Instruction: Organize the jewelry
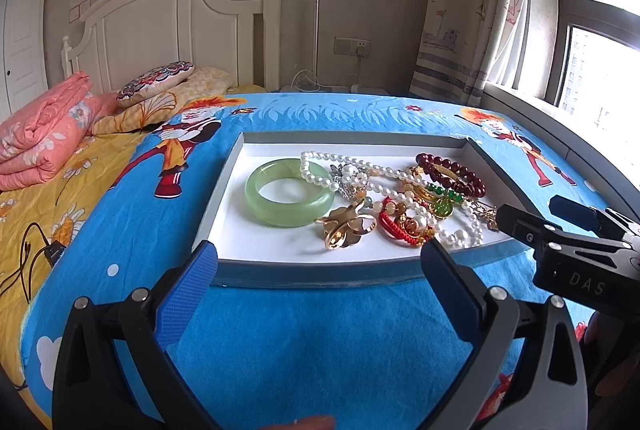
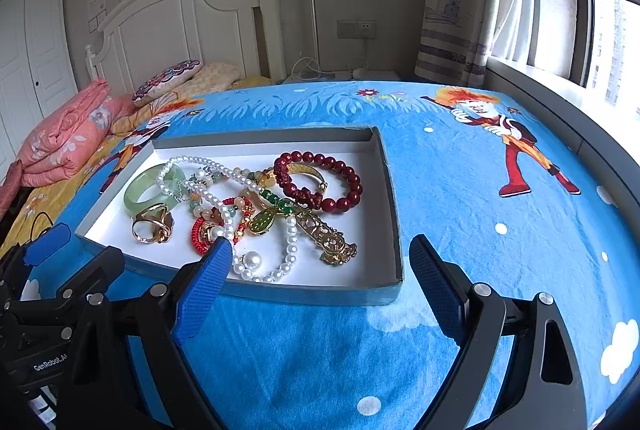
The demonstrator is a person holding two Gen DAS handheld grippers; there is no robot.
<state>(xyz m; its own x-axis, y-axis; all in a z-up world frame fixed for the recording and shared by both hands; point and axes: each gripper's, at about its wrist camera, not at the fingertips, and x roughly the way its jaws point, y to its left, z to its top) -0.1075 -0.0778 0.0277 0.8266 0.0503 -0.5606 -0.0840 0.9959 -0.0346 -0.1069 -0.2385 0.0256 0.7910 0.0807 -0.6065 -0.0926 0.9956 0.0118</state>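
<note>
We hold both tongs over a bed spread with a blue cartoon blanket, just short of a shallow grey tray with a white floor. Our left tongs stand wide apart, empty, their blue pads poised before the tray's near wall. Our right tongs are likewise spread and empty; the left pad overlaps the tray's near edge in the right wrist view, while the right pad hangs over the blanket just outside the tray's near right corner. We cannot tell whether either pad touches the tray.

All the jewelry lies in the tray. A pale green jade bangle sits flat toward the left side, and a gold flower-shaped ring rests just in front of it. A white pearl necklace loops across the bangle's rim and runs through the tangled heap on the right, ending in a large pearl near the front wall. A dark red bead bracelet lies at the back right with a gold bangle inside it. A red cord bracelet, a green stone pendant and an ornate gold hair clip are entangled with the pearls toward the front.

Beyond the blanket's left edge we see a folded pink quilt, a patterned pillow and a white headboard. A curtain hangs beside the window on the right.
</note>
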